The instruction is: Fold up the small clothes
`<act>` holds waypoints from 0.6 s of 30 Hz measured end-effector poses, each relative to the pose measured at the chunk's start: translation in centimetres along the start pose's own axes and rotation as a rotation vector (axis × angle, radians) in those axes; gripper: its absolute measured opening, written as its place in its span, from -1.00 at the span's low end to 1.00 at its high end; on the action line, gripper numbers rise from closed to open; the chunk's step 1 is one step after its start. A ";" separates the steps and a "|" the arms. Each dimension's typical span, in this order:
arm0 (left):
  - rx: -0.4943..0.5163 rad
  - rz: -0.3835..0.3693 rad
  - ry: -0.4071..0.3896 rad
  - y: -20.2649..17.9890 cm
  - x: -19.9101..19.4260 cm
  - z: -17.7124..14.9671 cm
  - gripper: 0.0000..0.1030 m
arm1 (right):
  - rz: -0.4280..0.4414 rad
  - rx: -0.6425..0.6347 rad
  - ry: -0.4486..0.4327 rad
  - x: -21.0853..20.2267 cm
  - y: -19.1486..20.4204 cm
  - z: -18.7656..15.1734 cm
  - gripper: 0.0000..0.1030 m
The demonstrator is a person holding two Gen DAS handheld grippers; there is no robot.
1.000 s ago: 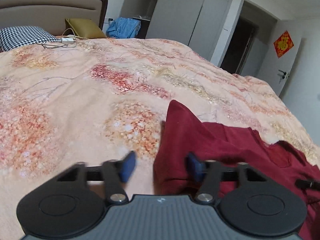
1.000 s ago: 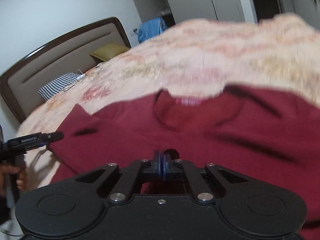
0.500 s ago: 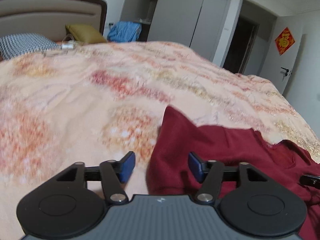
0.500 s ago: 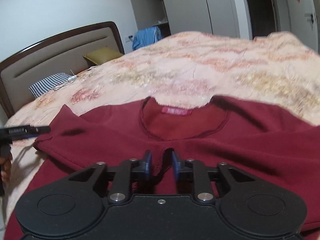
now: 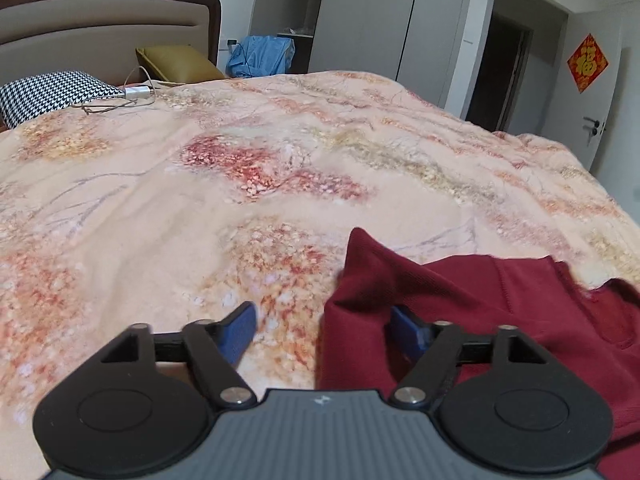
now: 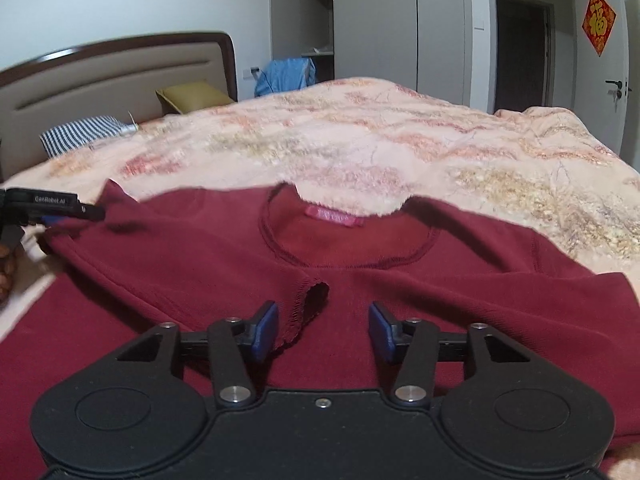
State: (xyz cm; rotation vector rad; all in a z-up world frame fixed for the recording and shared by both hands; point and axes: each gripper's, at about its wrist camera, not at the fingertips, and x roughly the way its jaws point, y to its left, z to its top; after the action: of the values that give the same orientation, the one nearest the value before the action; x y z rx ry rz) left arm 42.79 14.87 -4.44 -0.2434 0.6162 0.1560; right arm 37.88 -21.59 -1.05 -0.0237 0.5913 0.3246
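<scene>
Item: 1 maroon top (image 6: 360,300), flat on the bed (image 6: 400,152). 1 sleeve (image 6: 180,264) folded in; we judge the rest unfolded. Left tongs (image 5: 324,330), right tongs (image 6: 323,330): just opened, holding nothing.

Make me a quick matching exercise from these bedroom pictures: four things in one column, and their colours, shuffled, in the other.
Things:
1. sweater spread on the bed
2. pillow near the headboard
3. cushion beside that pillow
4. garment heaped beyond the bed

Colours:
A. light blue
B. dark red
C. olive yellow
D. black-and-white check

Pairs: 1-B, 2-D, 3-C, 4-A
</scene>
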 end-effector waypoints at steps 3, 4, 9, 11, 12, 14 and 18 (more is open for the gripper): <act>-0.005 -0.037 -0.040 -0.1 -3.8 -0.6 0.81 | -0.011 -0.019 -0.052 -3.6 -0.1 -0.2 0.54; 0.001 -0.045 -0.055 -0.2 -5.3 -0.9 0.94 | -0.013 -0.028 -0.069 -5.1 0.0 -0.5 0.68; 0.069 -0.109 -0.059 -1.4 -12.7 -4.9 0.99 | -0.033 -0.111 -0.083 -12.7 0.6 -4.0 0.97; 0.109 -0.131 -0.043 -2.2 -15.4 -7.2 0.99 | -0.048 -0.141 -0.070 -15.4 1.2 -6.0 0.99; 0.126 -0.141 -0.037 -2.6 -16.6 -8.3 0.99 | -0.054 -0.160 -0.063 -16.7 1.6 -7.0 0.99; 0.152 -0.166 -0.031 -3.4 -19.1 -10.5 1.00 | -0.069 -0.195 -0.063 -19.3 2.6 -9.0 0.99; 0.190 -0.197 -0.026 -4.8 -23.3 -14.5 1.00 | -0.074 -0.230 -0.060 -23.4 4.0 -12.8 0.99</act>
State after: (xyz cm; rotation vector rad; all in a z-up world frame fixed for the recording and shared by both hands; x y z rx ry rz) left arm 17.08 4.63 -1.28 -0.1171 0.5739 -0.0886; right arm 11.37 -26.14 1.47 -0.2560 0.4899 0.3188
